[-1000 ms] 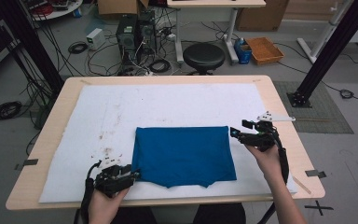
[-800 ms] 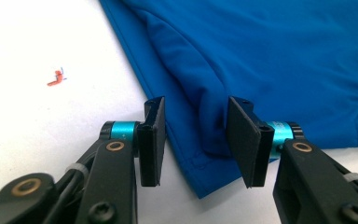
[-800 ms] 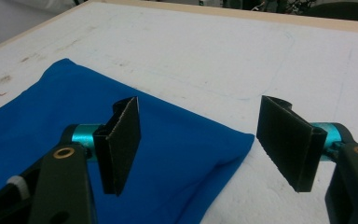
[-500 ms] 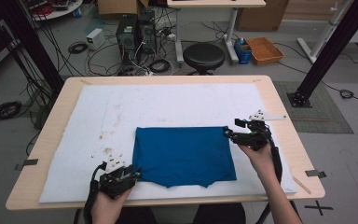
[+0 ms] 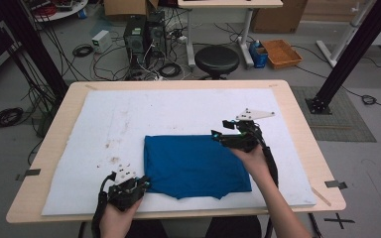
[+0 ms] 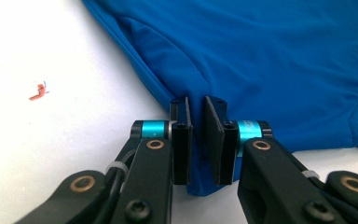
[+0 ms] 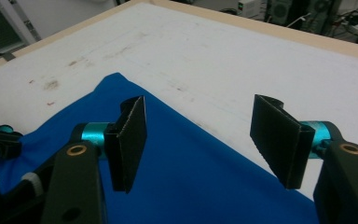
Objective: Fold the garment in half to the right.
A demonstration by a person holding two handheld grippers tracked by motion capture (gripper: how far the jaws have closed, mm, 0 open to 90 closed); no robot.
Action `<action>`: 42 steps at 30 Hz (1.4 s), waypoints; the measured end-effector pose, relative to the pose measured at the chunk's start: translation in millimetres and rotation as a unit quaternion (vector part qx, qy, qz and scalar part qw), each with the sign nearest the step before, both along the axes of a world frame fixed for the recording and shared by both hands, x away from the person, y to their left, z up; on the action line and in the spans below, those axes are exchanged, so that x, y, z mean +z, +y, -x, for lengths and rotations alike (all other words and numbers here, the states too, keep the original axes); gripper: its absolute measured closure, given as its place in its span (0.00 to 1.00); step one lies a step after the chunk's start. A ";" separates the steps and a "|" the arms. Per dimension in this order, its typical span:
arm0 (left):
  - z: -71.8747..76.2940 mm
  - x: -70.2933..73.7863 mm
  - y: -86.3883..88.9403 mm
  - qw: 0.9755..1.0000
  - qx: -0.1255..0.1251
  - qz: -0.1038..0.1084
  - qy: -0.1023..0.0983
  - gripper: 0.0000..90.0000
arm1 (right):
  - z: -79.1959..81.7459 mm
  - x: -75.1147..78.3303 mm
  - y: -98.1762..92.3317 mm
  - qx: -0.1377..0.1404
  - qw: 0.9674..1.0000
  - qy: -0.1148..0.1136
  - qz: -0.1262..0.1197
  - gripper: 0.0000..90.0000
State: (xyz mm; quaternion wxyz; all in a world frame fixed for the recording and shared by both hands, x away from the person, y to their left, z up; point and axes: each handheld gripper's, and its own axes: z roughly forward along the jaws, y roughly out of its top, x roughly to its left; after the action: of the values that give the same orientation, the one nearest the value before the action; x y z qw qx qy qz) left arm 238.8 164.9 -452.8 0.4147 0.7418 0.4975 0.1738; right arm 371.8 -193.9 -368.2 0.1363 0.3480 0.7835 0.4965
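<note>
Bench: a light wooden bench [image 5: 297,104] carries a white padded mat [image 5: 178,111] that covers most of its top, with brown stains on the mat's left half.
Cloth: a folded blue fabric cloth [image 5: 196,166] lies flat on the mat, toward the bench's near edge and a little right of its middle; its near hem is slightly wavy.
Left gripper: the black left gripper [image 5: 141,182] sits at the cloth's near-left corner, close to the bench's near edge, held in the person's left hand [image 5: 119,218].
Left fingers: nearly closed, pinching the blue corner between them; in the left gripper view [image 6: 196,133] the fabric bunches up just beyond the tips.
Right gripper: the black right gripper [image 5: 218,137] hangs over the cloth's far edge, near its far-right corner, held in the person's right hand [image 5: 253,158].
Right fingers: spread wide and holding nothing; in the right gripper view [image 7: 207,140] the cloth's far edge runs beneath the gap.
Mark: a small red speck [image 6: 38,93] lies on the mat beside the cloth's left edge.
</note>
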 end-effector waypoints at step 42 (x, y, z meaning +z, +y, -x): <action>-1.2 -1.2 8.6 1.000 -0.013 0.017 0.003 0.91 | -87.8 -70.3 233.5 0.099 0.982 0.097 0.124 0.73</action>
State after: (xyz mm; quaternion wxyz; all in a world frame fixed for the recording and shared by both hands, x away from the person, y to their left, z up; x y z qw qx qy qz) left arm 240.0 173.5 -454.0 0.4281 0.7416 0.4920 0.1573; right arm 459.6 39.6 -438.5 0.0517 0.2952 0.8793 0.3700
